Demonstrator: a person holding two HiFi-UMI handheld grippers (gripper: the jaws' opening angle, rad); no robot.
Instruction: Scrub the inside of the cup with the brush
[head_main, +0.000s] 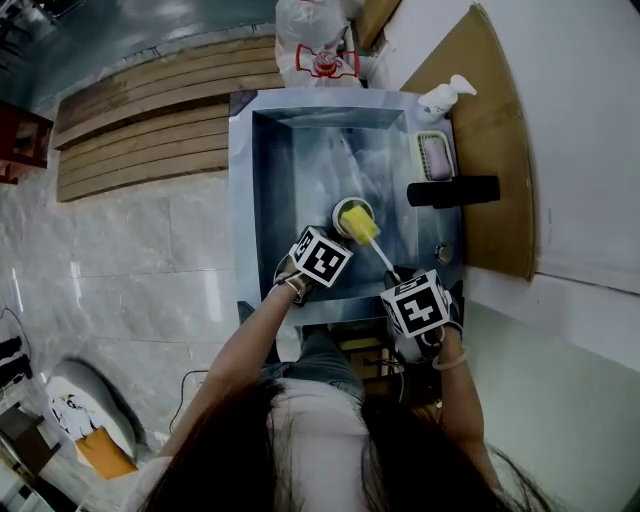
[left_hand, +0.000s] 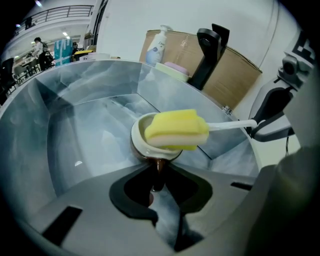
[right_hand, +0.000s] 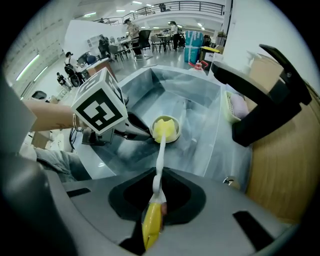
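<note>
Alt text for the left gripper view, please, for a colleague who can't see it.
A yellow sponge brush sits at the mouth of a white-rimmed cup, which the left tool grips by its brown handle in a steel sink. The brush's white handle runs right to the right tool; a black faucet stands behind.

I see a steel sink standing on glossy marble-look floor. Wooden planks lie on the floor off its far-left corner, and a plastic bag sits at its far edge. On the right rim are a black faucet, a soap dish and, at the far corner, a pump bottle. Cardboard lies between the sink and a white wall. Beyond is an open hall with strip lights, a balcony railing, desks and people.
</note>
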